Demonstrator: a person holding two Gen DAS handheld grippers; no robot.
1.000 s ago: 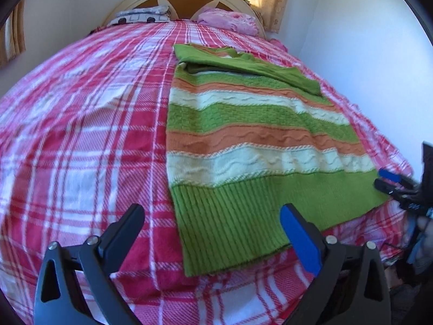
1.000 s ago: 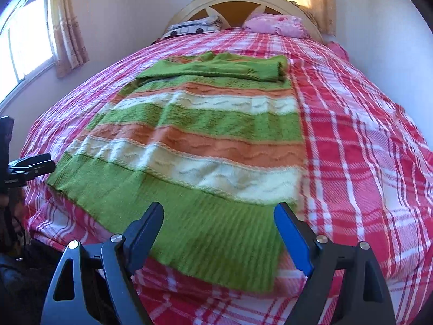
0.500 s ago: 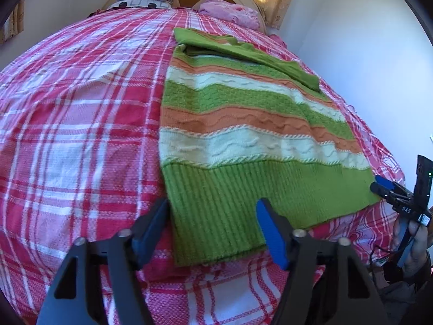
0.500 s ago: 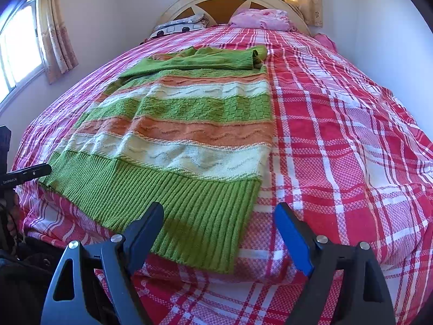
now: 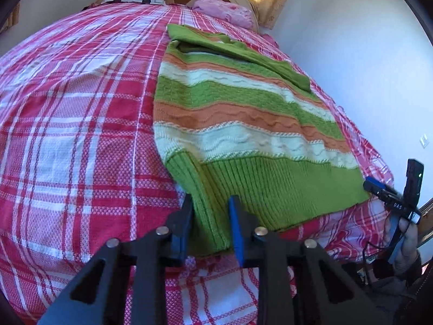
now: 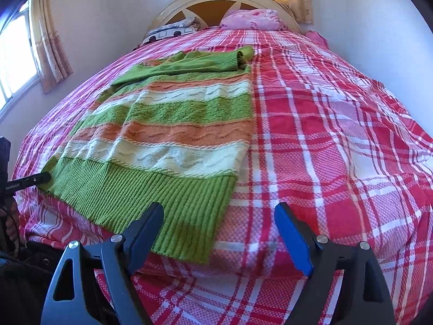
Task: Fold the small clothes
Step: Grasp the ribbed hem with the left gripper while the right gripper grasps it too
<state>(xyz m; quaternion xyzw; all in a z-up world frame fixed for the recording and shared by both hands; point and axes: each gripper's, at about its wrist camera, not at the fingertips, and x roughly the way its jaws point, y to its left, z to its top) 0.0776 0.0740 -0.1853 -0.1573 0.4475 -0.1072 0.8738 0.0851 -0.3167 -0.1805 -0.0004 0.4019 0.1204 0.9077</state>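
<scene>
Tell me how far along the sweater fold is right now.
Done: the sweater lies flat on the plaid bedspread, with a green sleeve folded across its top. In hand: the left gripper has pinched one corner of the ribbed hem, bunching it. The right gripper is open at the other corner, gripping nothing. Left: close the right gripper, then fold the hem up toward the sleeve.

I am seeing the striped green, orange and cream knitted sweater [image 5: 243, 124] lying flat on the red and white plaid bedspread [image 5: 81, 135], its ribbed hem bunching between my left gripper's [image 5: 211, 216] fingers. Ahead of my right gripper [image 6: 219, 222], the hem is lying left, bedspread right. The pink pillow [image 6: 251, 19] is sitting far ahead.
</scene>
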